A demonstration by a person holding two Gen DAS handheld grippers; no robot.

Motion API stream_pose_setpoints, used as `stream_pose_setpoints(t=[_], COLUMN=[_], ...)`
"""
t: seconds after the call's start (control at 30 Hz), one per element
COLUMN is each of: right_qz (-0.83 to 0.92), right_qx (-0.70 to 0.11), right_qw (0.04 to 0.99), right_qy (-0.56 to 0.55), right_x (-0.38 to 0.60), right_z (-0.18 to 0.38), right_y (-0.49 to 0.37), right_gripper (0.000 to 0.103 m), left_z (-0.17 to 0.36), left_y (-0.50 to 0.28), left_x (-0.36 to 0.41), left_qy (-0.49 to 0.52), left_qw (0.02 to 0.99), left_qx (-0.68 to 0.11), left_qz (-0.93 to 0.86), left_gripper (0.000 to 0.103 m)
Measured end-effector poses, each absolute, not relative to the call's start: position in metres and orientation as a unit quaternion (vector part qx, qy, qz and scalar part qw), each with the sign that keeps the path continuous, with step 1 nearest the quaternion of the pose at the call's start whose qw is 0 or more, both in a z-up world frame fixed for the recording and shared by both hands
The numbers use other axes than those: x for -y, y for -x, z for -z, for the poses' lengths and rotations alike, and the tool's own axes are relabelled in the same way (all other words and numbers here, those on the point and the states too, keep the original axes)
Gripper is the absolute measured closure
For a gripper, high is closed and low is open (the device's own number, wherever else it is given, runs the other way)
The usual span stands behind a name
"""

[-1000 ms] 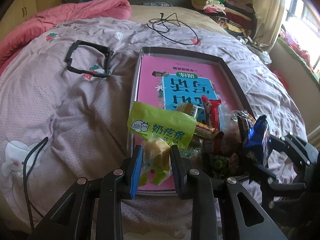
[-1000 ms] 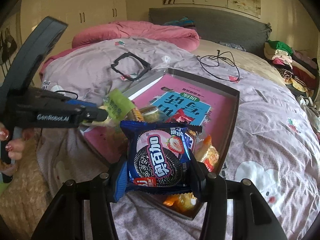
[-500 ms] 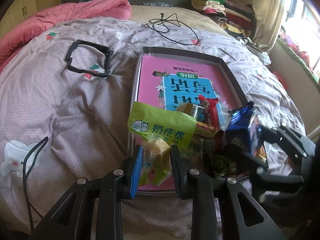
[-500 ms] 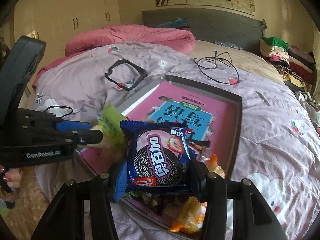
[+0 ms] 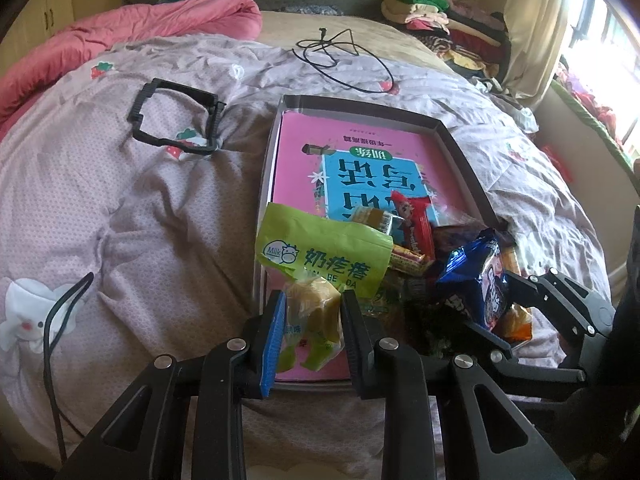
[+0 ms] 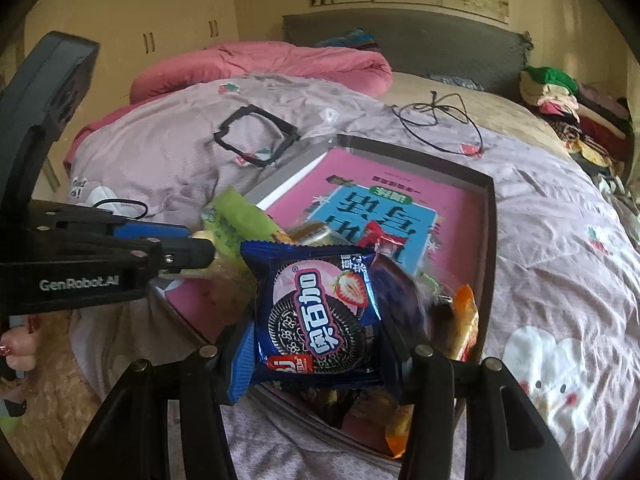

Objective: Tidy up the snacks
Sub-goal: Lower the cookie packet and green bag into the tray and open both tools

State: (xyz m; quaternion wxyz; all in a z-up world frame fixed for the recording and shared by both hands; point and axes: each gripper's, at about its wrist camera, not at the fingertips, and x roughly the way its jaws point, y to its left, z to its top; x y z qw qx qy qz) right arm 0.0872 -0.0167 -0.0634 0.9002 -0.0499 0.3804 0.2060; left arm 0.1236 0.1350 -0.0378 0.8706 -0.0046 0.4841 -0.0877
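My right tool (image 6: pixel 316 354) has carried the blue strawberry-cookie packet (image 6: pixel 316 316) leftward over the shallow grey tray (image 5: pixel 460 148) on the bed, pinching it. My left tool (image 5: pixel 310 332) pinches the green milk-candy bag (image 5: pixel 320 256) above the tray's near left corner.

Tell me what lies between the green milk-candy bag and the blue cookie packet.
In the left wrist view, a red snack stick and small wrapped sweets lie in the tray between the green bag and blue cookie packet.
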Motion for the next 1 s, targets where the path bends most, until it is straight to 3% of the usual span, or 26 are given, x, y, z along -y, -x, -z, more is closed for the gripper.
stream_pose_setpoints(t=[1.0], right_qz=[-0.167], right_qx=[-0.389], right_qw=[0.906], right_qy=[0.019], right_x=[0.011], right_z=[0.069], right_y=[-0.1], right_gripper=[0.051], left_z=[0.04], left_y=[-0.124], left_x=[-0.133], left_qy=[0.013], left_qw=[0.87], left_qx=[-0.484], left_qz=[0.095], left_gripper=[0.075])
